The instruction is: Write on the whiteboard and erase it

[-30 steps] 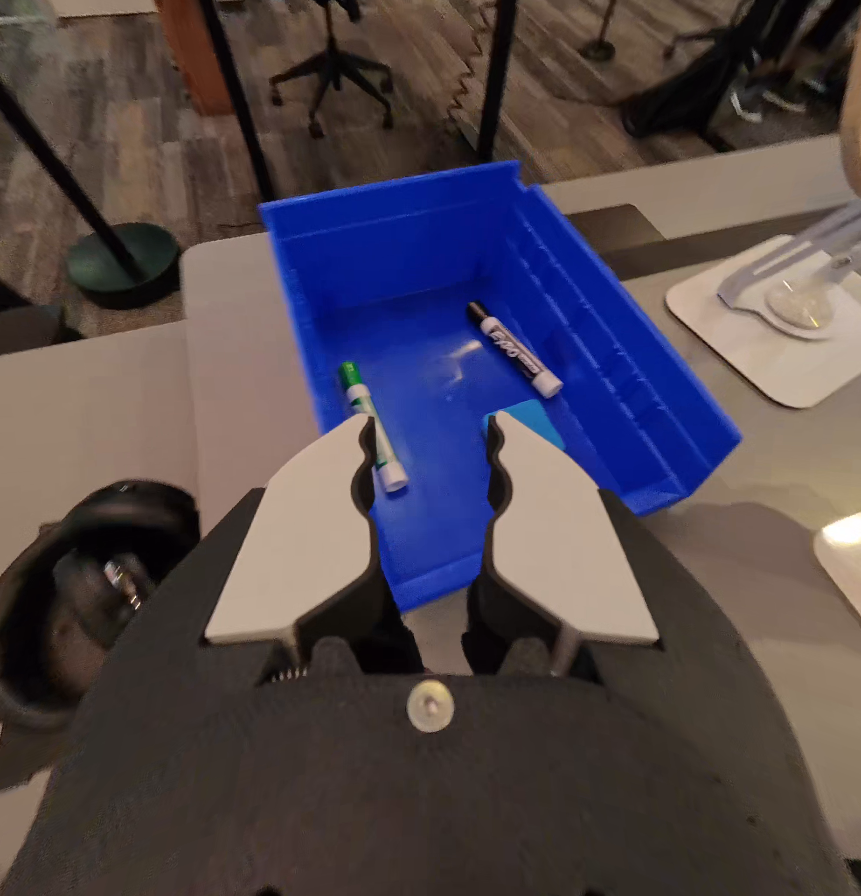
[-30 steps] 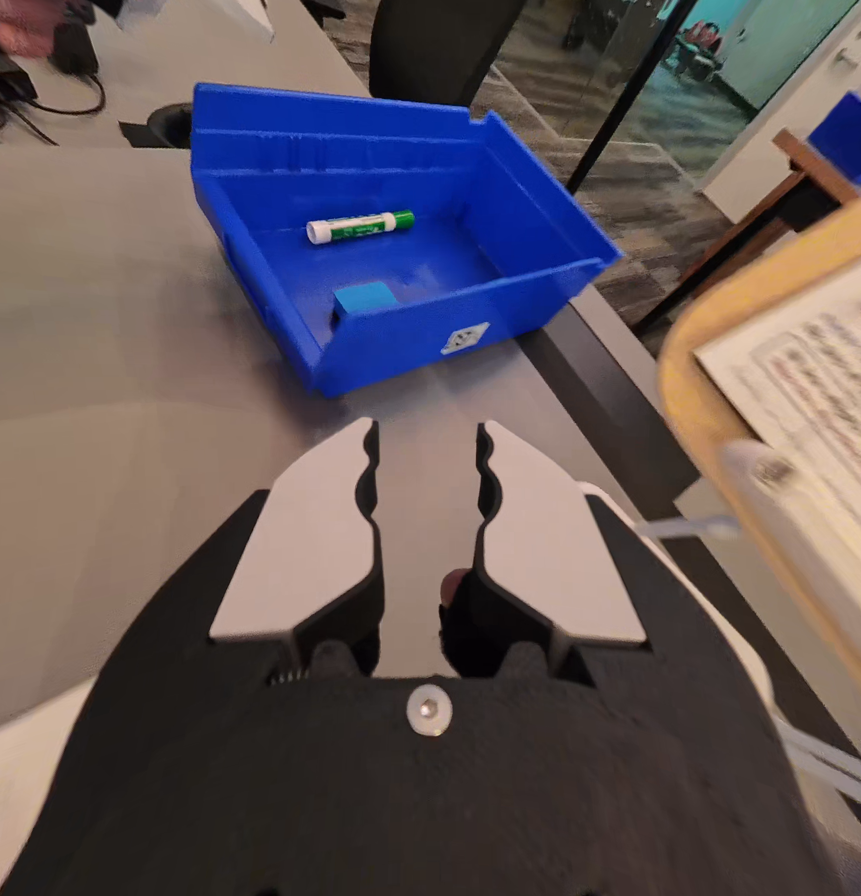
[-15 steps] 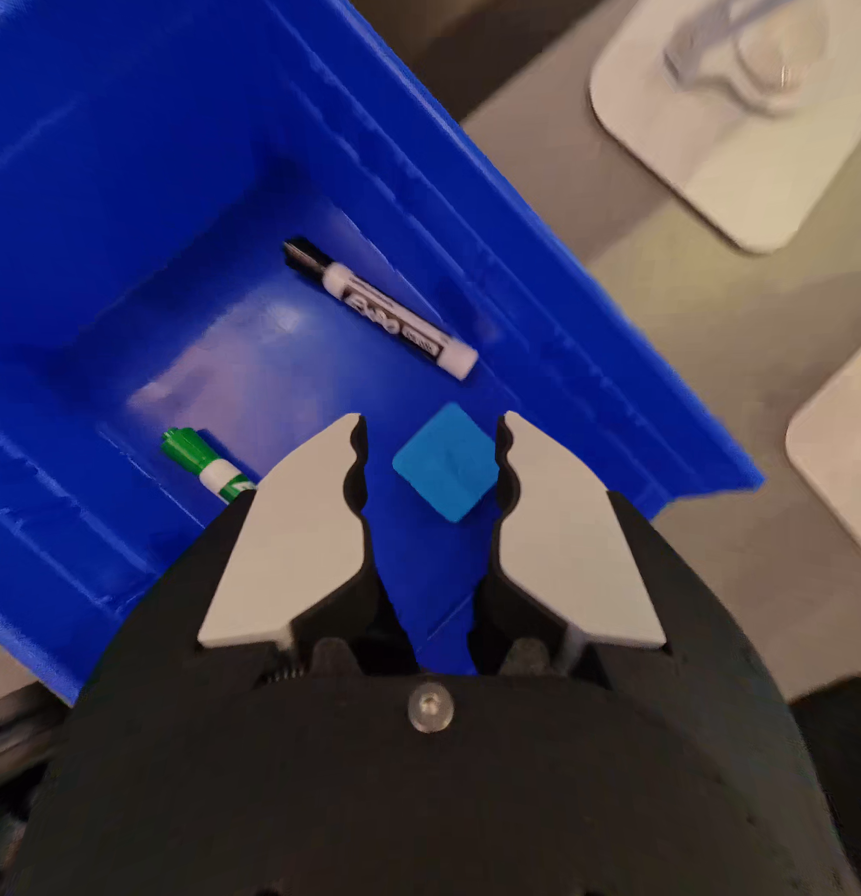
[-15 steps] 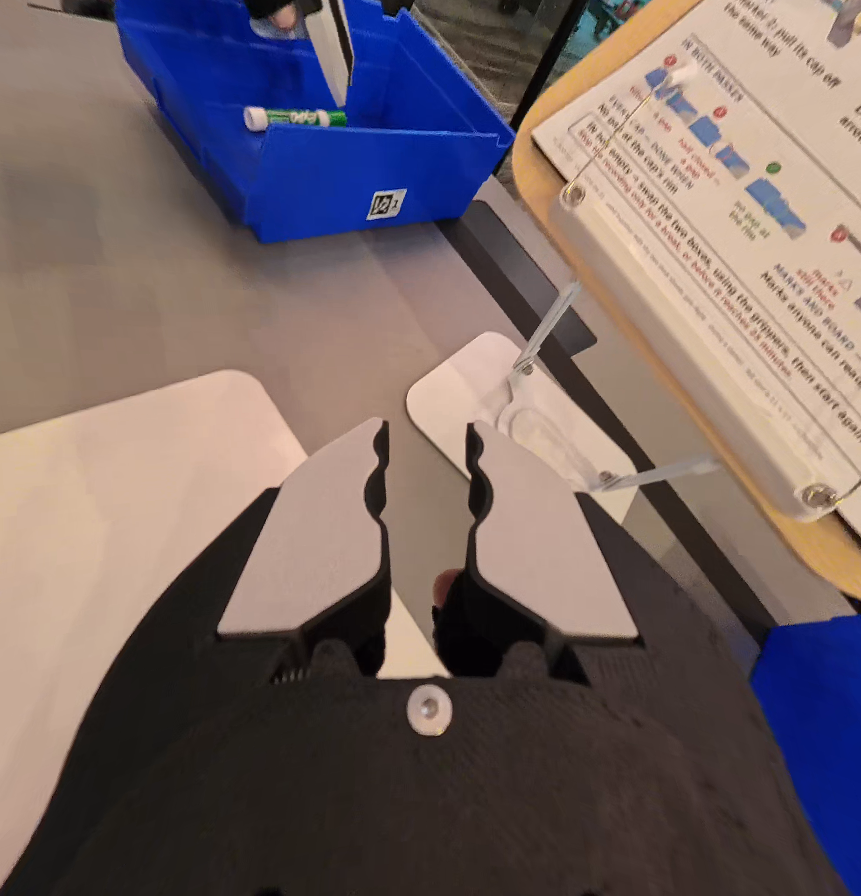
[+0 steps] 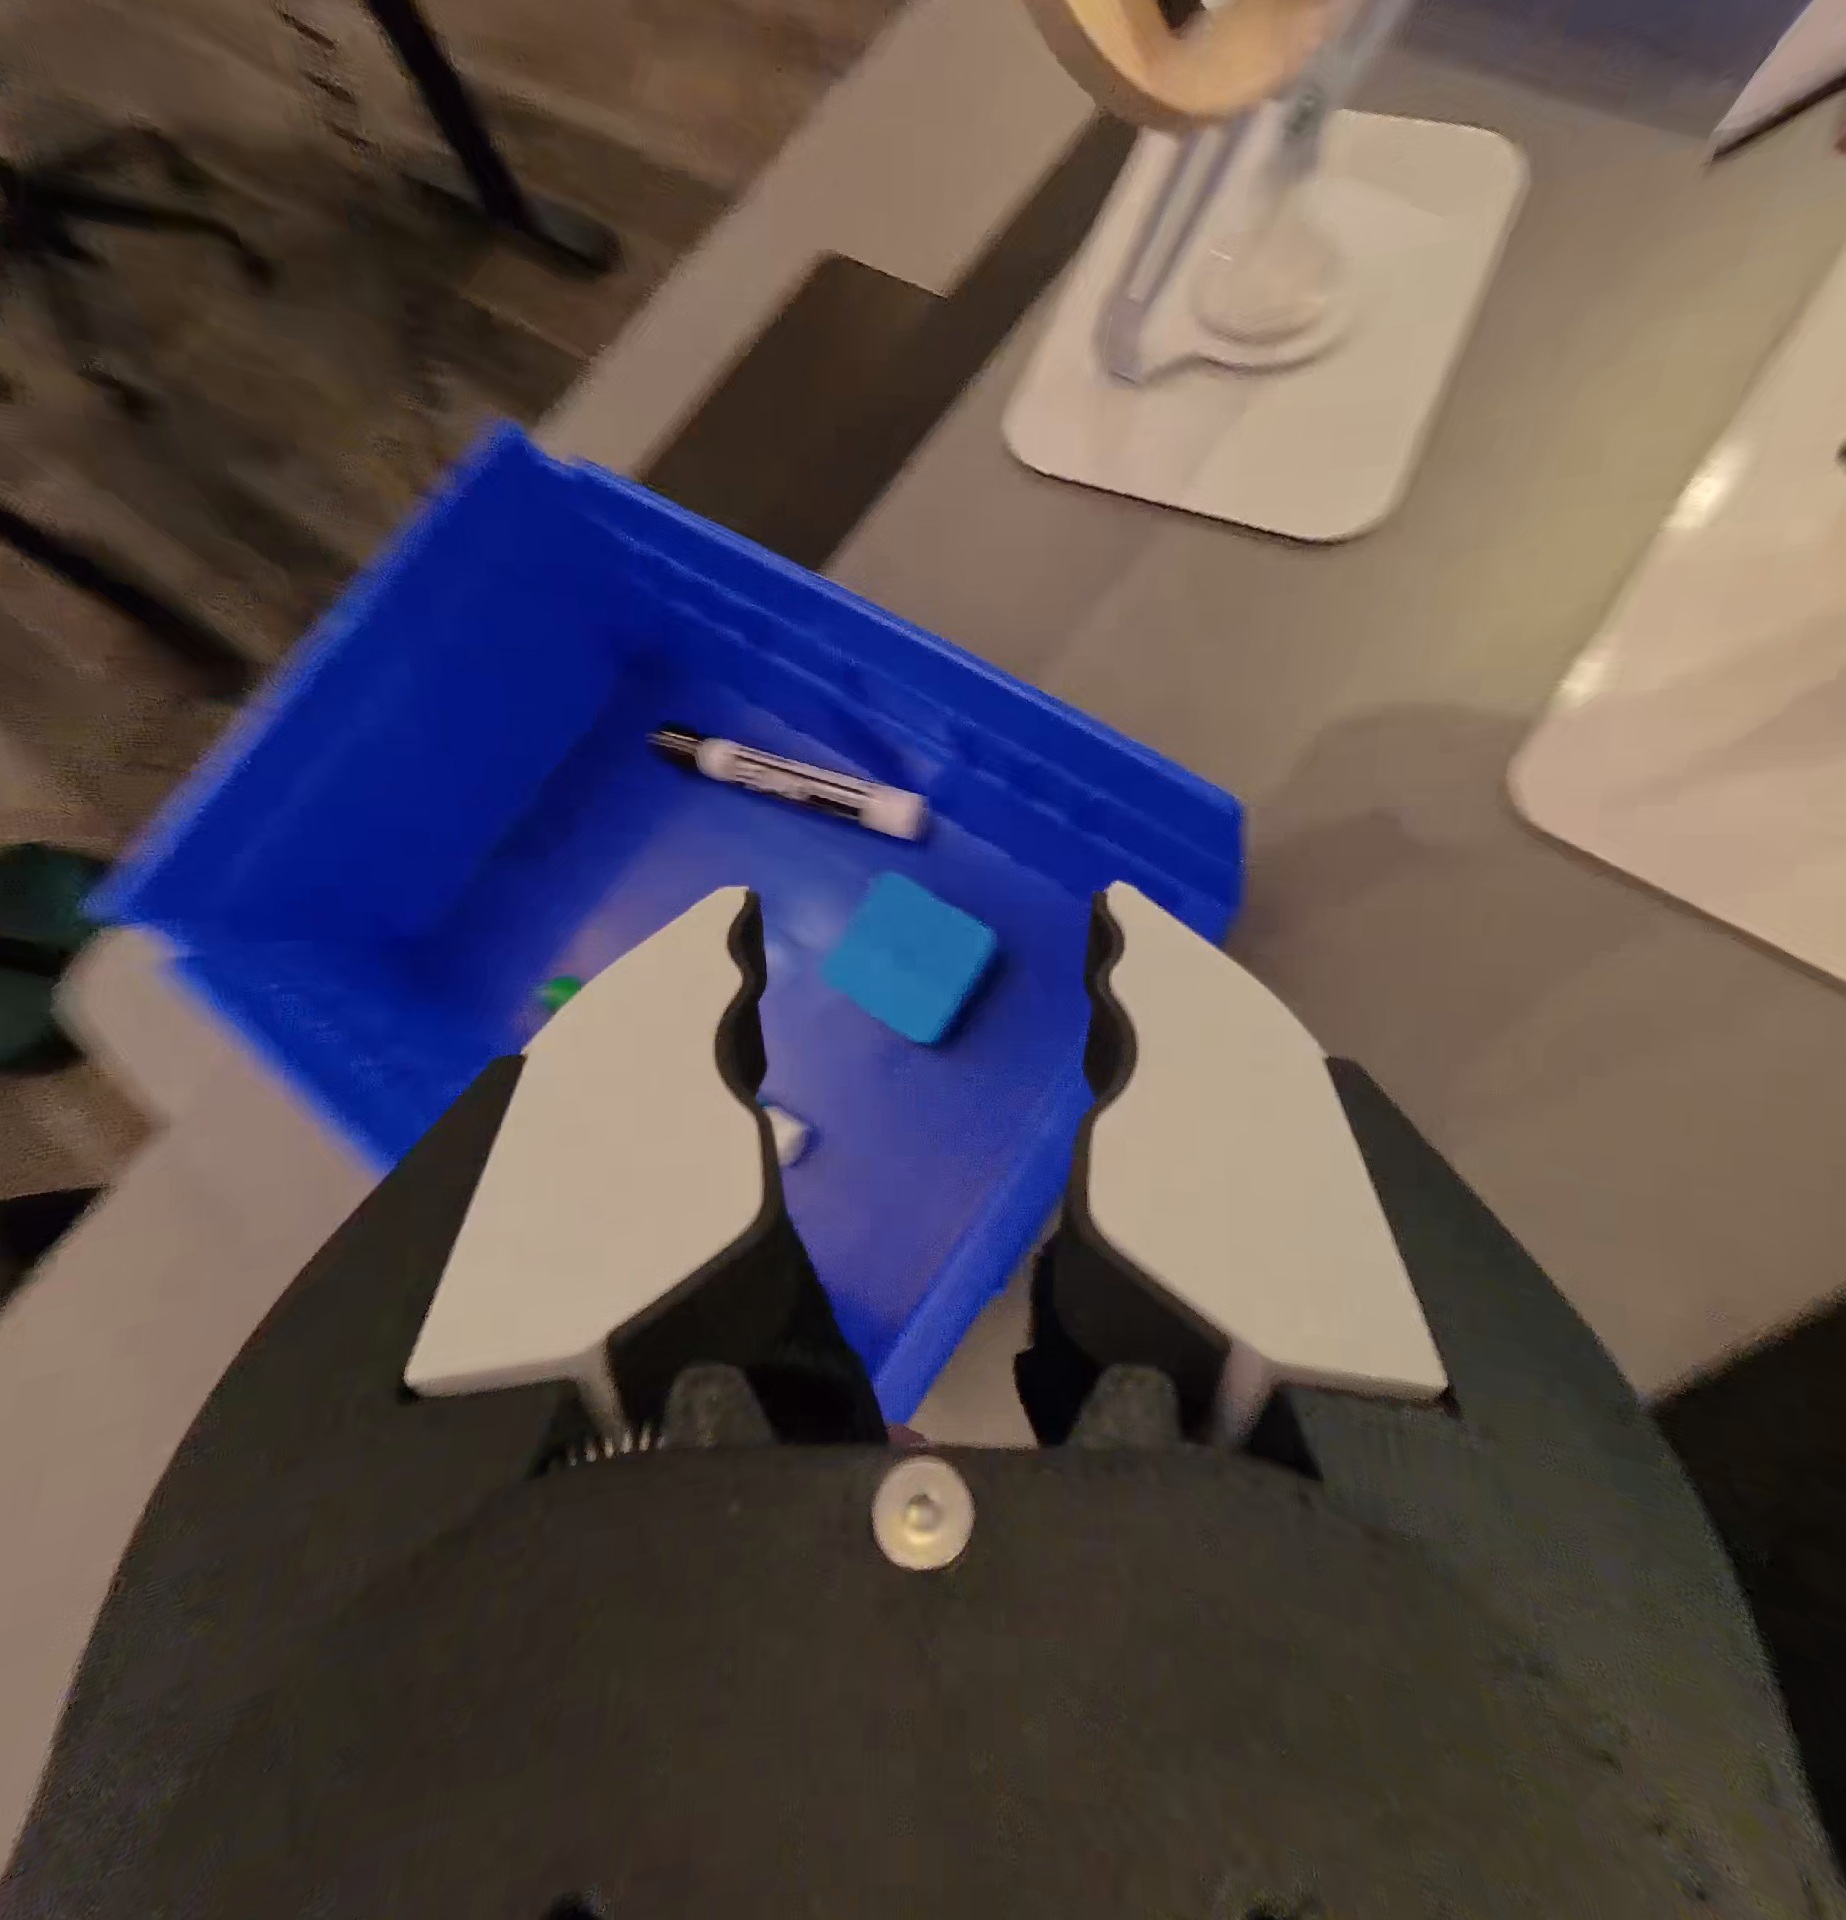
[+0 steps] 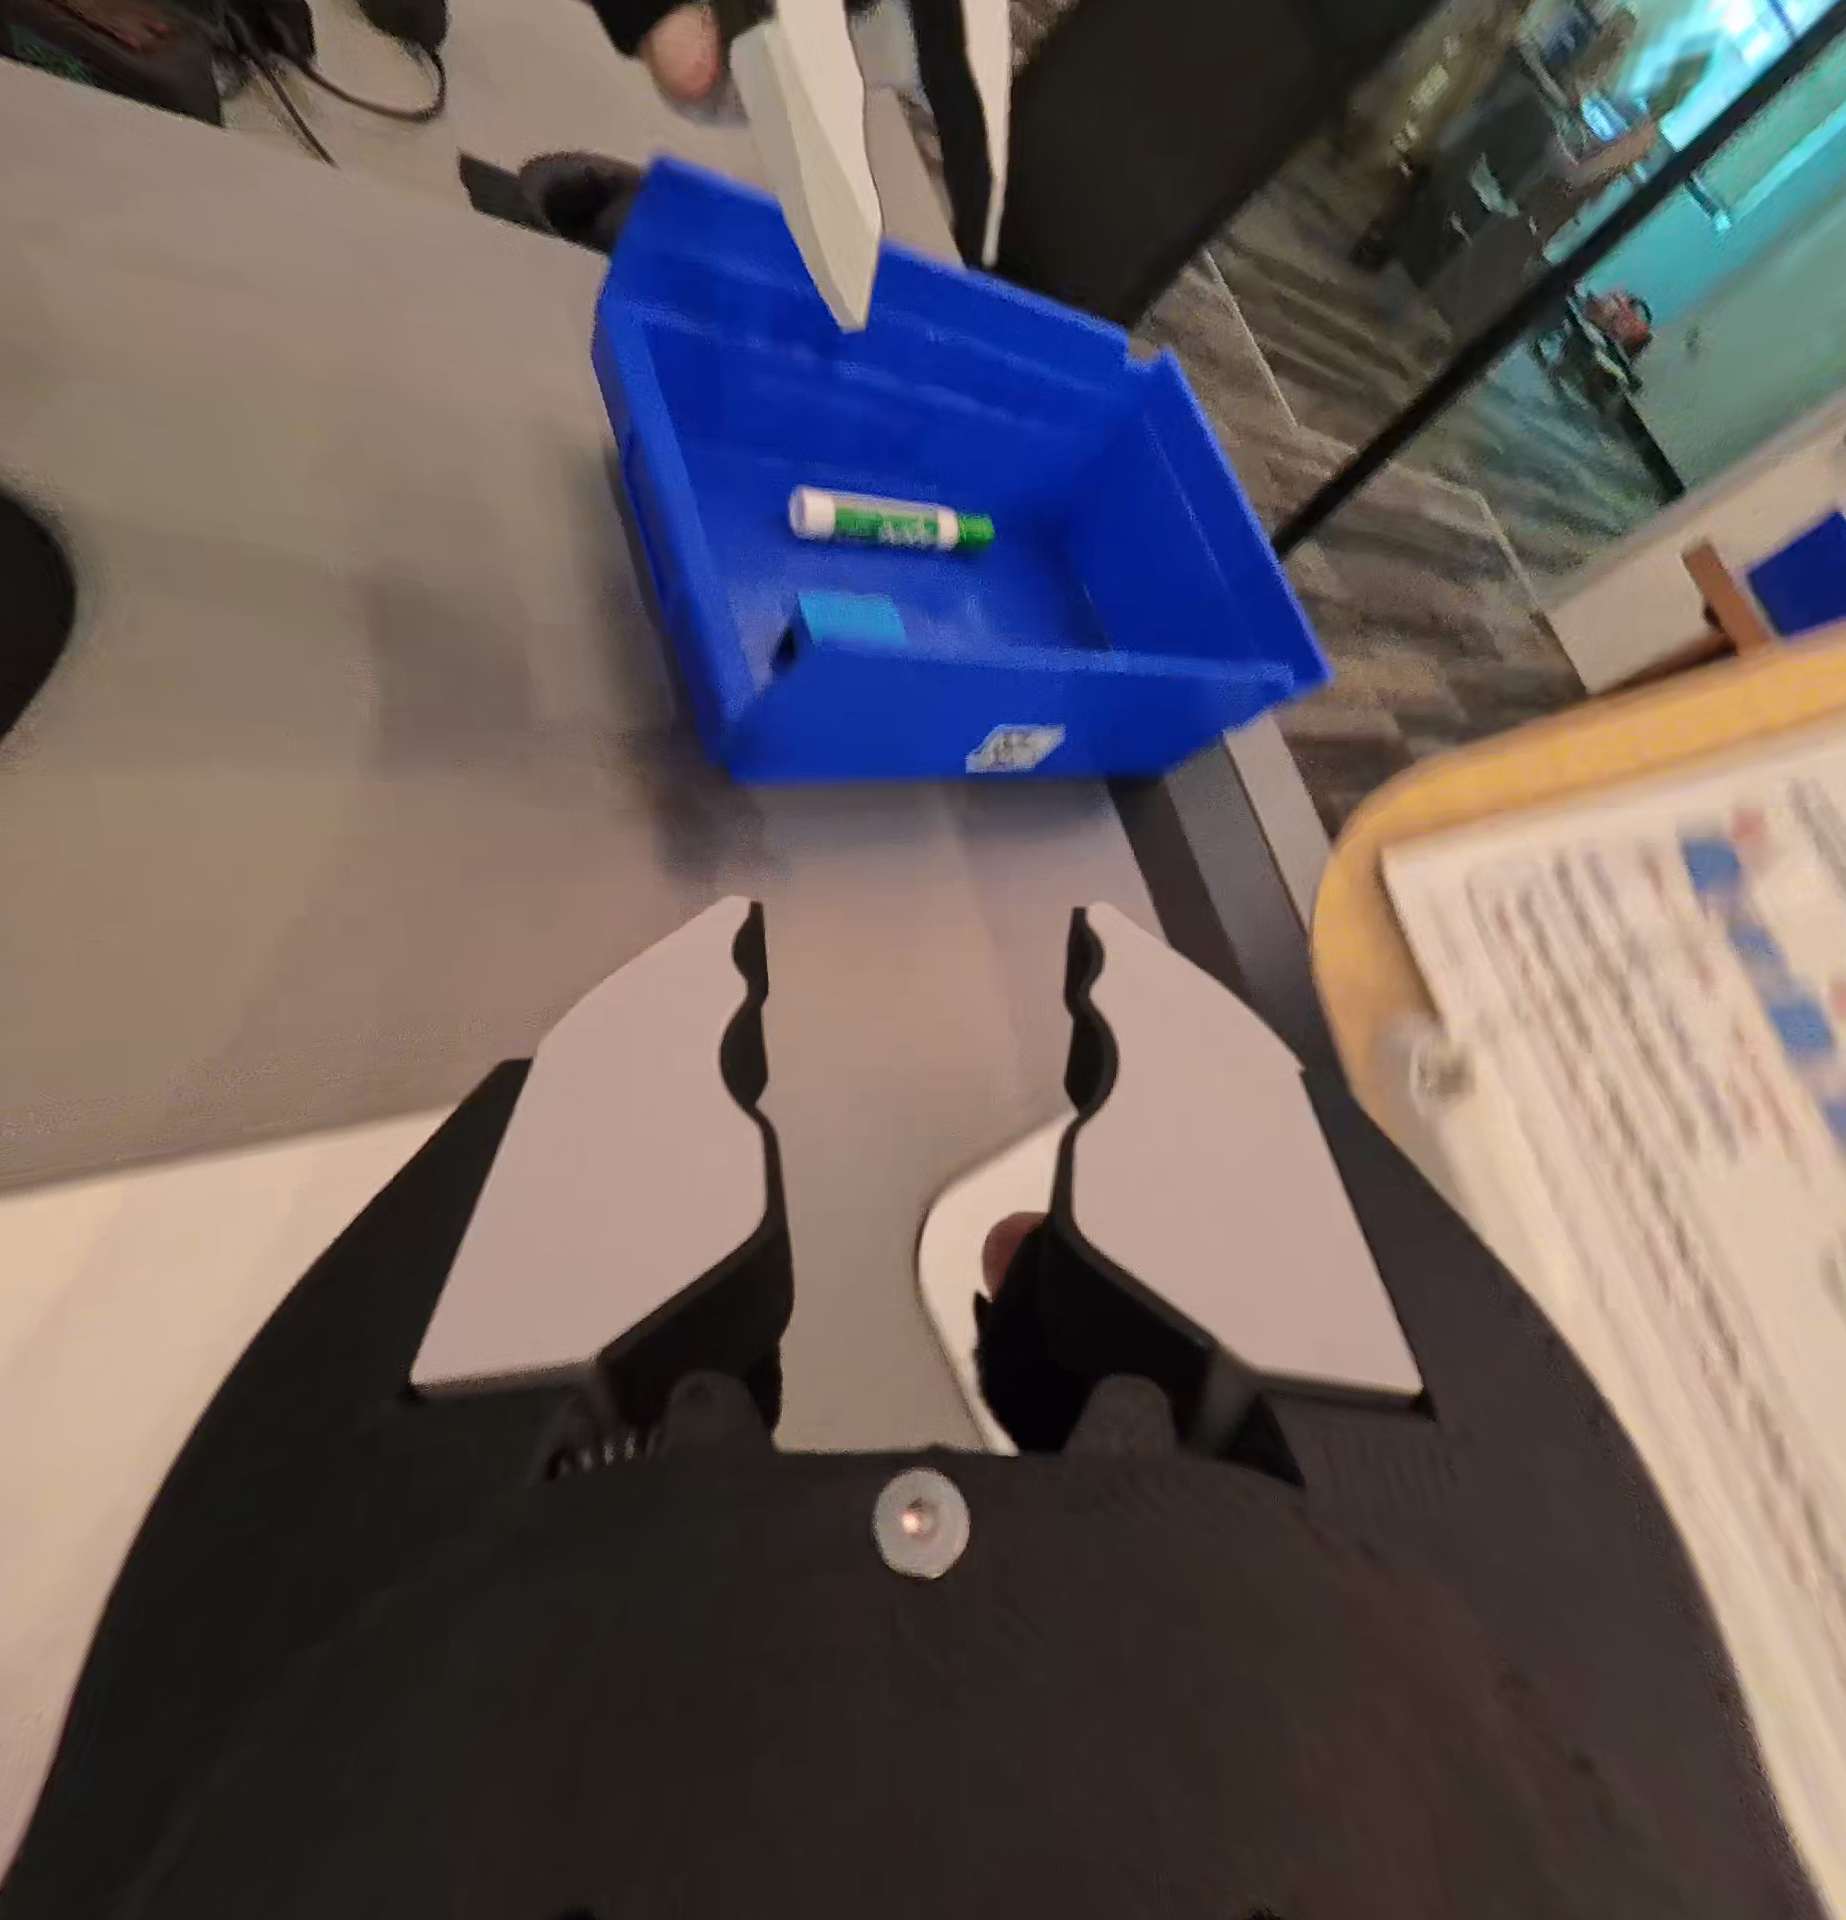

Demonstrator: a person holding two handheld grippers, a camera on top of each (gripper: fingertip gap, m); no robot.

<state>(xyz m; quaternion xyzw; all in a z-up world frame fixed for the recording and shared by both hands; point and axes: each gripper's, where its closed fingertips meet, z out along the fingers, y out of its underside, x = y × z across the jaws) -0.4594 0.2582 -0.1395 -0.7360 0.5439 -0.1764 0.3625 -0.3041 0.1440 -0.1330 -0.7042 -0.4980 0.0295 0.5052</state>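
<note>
A blue bin (image 5: 399, 790) stands on the grey table. In it lie a black-capped marker (image 5: 794, 781), a green-capped marker (image 6: 888, 528) and a light blue eraser block (image 5: 908, 958). My left gripper (image 5: 924, 914) is open and empty, held above the bin with the eraser below and between its fingers, not touched. The green marker is mostly hidden behind my left finger (image 5: 649, 1039) in that view. My right gripper (image 6: 917, 925) is open and empty over the bare table, short of the bin (image 6: 1002, 717). The left gripper's finger (image 6: 825, 177) shows above the bin's far side.
White boards lie on the table at the right (image 5: 1729, 665) and under my right gripper (image 6: 171, 1299). A white stand base (image 5: 1262, 343) carries a wooden-rimmed board with a printed sheet (image 6: 1646, 1039). A table edge and floor lie beyond the bin. One gripper's finger ends stand about 20 centimetres off the other's. The right gripper is farther from the light blue eraser block (image 5: 908, 958), some 25 centimetres, than the left, some 15 centimetres. It is some 20 centimetres from my left tips to the black-capped marker (image 5: 794, 781).
My left gripper has drawn back and up from the bin and opened wider. My right gripper has swung back toward the bin and opened wider. Nothing was taken hold of.
</note>
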